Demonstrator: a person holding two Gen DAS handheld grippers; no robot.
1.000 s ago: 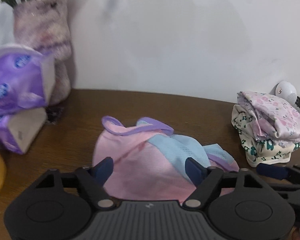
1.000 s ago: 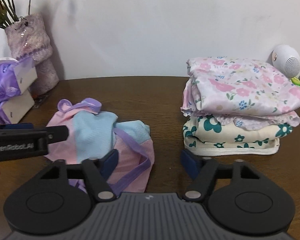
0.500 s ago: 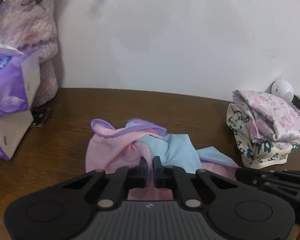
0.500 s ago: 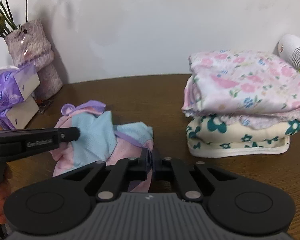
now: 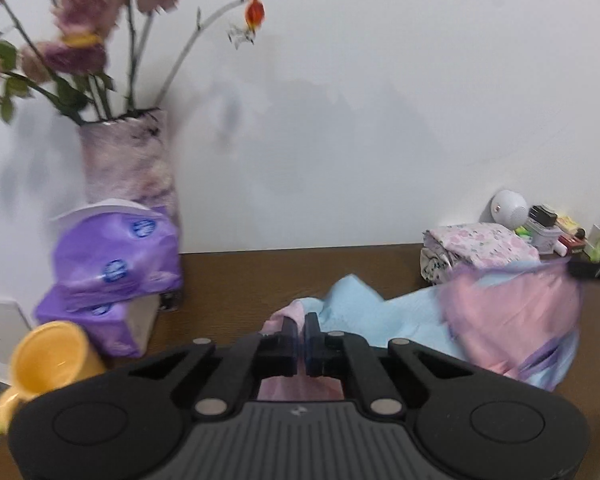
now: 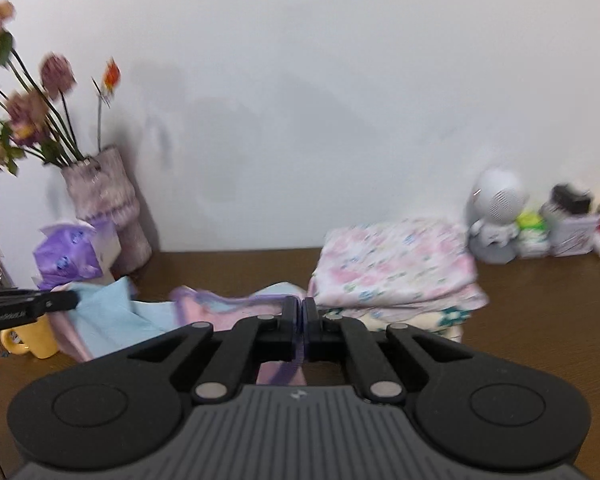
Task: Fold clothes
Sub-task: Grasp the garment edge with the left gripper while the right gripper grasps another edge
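Observation:
A pink and light-blue garment with purple trim (image 5: 500, 320) hangs stretched between my two grippers above the brown table (image 5: 260, 276). My left gripper (image 5: 301, 326) is shut on one edge of it. My right gripper (image 6: 301, 310) is shut on the other edge; the garment also shows in the right wrist view (image 6: 140, 316). The right gripper's tip shows at the right edge of the left wrist view (image 5: 592, 271). The left gripper shows at the left of the right wrist view (image 6: 32, 306).
A stack of folded floral clothes (image 6: 396, 276) lies at the back right. A vase with flowers (image 5: 132, 168), purple tissue packs (image 5: 112, 268) and a yellow mug (image 5: 48, 360) stand at the left. A white speaker (image 6: 498, 200) and small items sit along the wall.
Both grippers closed on the garment, then lifted it off the table and pulled it apart. Both cameras now sit higher and tilted up.

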